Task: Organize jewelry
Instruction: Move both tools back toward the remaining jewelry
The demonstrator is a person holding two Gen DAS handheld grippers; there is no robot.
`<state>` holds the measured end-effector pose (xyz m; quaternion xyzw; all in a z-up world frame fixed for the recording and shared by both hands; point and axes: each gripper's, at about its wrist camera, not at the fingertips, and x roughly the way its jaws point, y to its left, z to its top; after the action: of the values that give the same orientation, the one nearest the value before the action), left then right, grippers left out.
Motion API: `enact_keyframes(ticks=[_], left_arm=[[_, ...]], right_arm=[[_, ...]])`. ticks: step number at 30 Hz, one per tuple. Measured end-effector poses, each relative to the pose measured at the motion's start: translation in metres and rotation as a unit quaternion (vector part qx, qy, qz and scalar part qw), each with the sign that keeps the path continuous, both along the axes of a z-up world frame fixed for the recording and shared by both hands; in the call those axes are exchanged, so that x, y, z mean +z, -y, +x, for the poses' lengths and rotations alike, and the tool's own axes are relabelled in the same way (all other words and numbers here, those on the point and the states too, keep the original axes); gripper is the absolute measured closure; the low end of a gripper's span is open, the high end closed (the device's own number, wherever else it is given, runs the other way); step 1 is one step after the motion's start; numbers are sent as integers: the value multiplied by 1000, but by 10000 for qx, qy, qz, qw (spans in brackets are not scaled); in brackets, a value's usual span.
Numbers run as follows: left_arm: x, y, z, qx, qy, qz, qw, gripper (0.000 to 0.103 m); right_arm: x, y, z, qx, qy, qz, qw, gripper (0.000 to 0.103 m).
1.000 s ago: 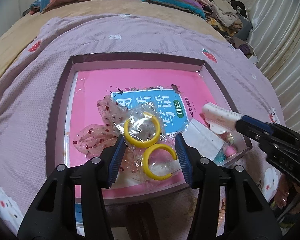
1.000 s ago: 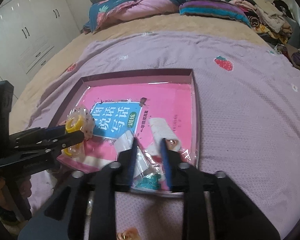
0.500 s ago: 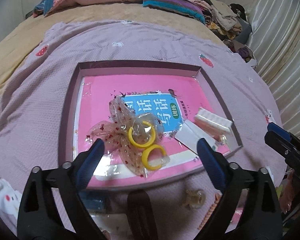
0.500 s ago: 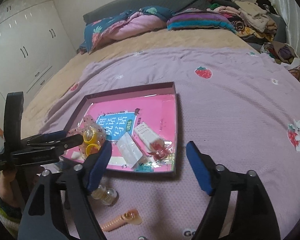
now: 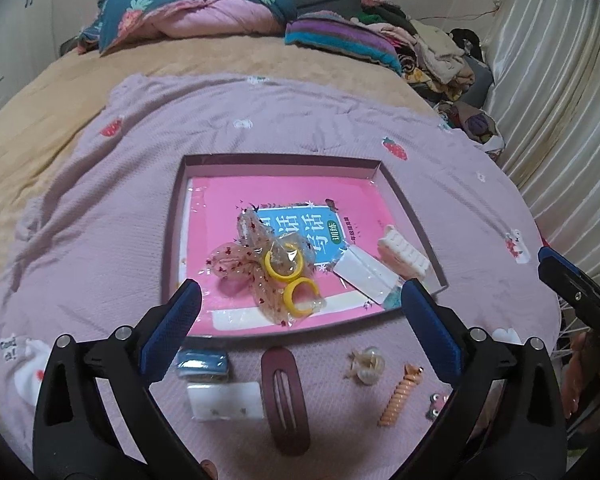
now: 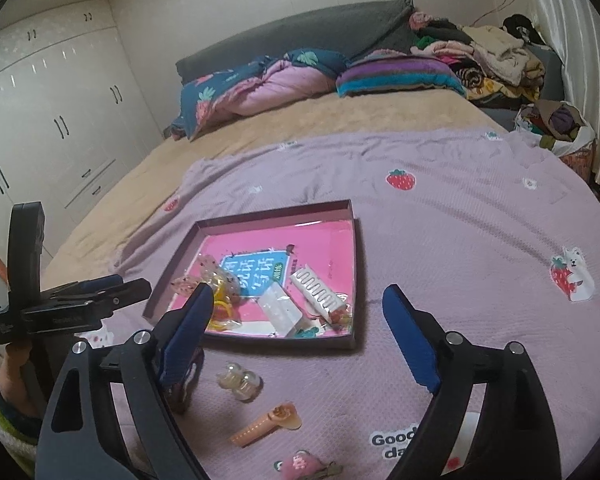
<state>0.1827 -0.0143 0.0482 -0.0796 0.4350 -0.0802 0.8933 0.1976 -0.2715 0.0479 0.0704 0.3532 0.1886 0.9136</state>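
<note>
A shallow maroon tray (image 5: 172,216) (image 6: 350,216) with a pink booklet liner lies on the purple bedspread. In it are bagged yellow hoops (image 5: 286,270), a sheer spotted bow (image 5: 230,262), a white comb clip (image 5: 404,252) (image 6: 318,290) and a white packet (image 5: 366,274). Loose in front lie a maroon snap clip (image 5: 284,396), a clear bead clip (image 5: 366,364) (image 6: 240,382), an orange spiral clip (image 5: 400,398) (image 6: 266,424) and a white card (image 5: 226,400). My left gripper (image 5: 300,320) is open and empty before the tray. My right gripper (image 6: 300,336) is open and empty, near the tray's front edge.
A blue packet (image 5: 202,362) lies by the left fingertip. A pink strawberry clip (image 6: 300,464) lies near the bed's front edge. Pillows and piled clothes (image 6: 480,56) sit at the bed's far end, wardrobes (image 6: 40,100) stand at left and a curtain (image 5: 560,120) hangs at right.
Both grippers have opened, let go of the bagged hoops and the packet in the tray, and pulled back and up. Loose items in front of the tray have come into view.
</note>
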Motion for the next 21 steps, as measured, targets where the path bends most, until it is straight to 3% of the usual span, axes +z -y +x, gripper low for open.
enact_keyframes(ticks=[11,21], left_arm=[[19,-16,-29,221,268,-70,9994,10],[14,-37,-53,500,259,-63,9984,10]], right_arm=[[16,-2,-29,108,273,-5,9996,16],[14,-8,-50,242,320,-54,9992,16]])
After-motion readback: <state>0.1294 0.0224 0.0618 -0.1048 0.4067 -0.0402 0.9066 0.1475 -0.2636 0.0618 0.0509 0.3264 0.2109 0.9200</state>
